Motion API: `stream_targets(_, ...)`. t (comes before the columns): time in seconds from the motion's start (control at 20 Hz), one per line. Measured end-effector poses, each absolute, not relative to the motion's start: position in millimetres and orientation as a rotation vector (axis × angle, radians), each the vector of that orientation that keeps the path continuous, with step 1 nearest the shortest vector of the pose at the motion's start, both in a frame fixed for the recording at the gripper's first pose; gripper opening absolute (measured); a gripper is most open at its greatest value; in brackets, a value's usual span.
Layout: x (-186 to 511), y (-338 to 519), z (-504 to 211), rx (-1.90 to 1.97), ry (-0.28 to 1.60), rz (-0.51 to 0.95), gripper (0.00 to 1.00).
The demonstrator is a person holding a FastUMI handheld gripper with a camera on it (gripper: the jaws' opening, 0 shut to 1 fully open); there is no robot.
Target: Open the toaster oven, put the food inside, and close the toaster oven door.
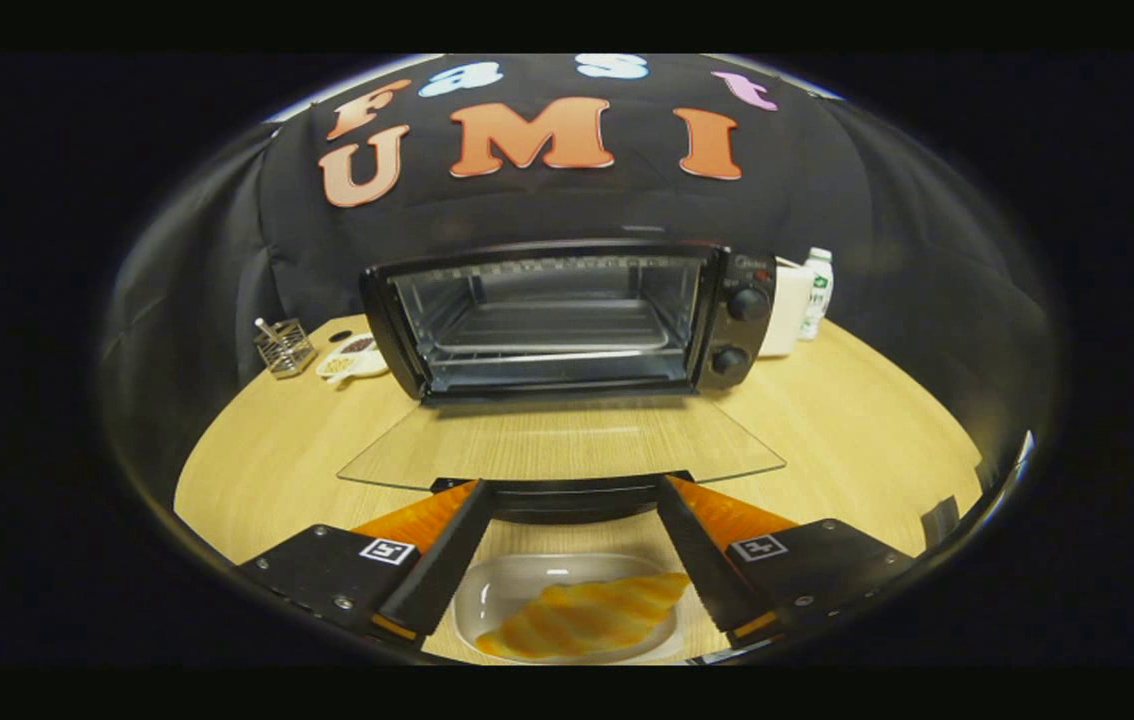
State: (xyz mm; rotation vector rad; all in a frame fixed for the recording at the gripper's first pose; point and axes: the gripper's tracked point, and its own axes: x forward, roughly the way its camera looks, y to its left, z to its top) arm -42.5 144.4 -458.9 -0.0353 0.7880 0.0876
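Here the gripper (567,490) has its fingers spread wide, holding nothing, with the tips at the handle edge of the toaster oven door (561,440), which lies folded flat toward the fingers. The toaster oven (567,318) stands at twelve o'clock beyond them, cavity exposed, a wire rack (555,330) inside. Between the fingers, toward six o'clock, a croissant (582,617) lies in a white tray (497,595) on the wooden table (857,420). At ten o'clock sit a wire holder (284,347) and a small dish (352,358); a bottle (815,292) stands at two o'clock.
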Motion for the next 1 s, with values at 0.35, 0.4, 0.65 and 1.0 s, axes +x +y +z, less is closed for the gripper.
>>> stream_targets(0.35,-51,141,-462,-0.009,0.828,0.02,0.98)
stream_targets(0.4,-53,141,-456,0.009,0.834,-0.002,0.98)
stream_targets(0.65,-88,127,-441,0.049,0.881,-0.14,0.98)
stream_targets(1.0,-155,133,-463,0.13,1.011,-0.269,0.98)
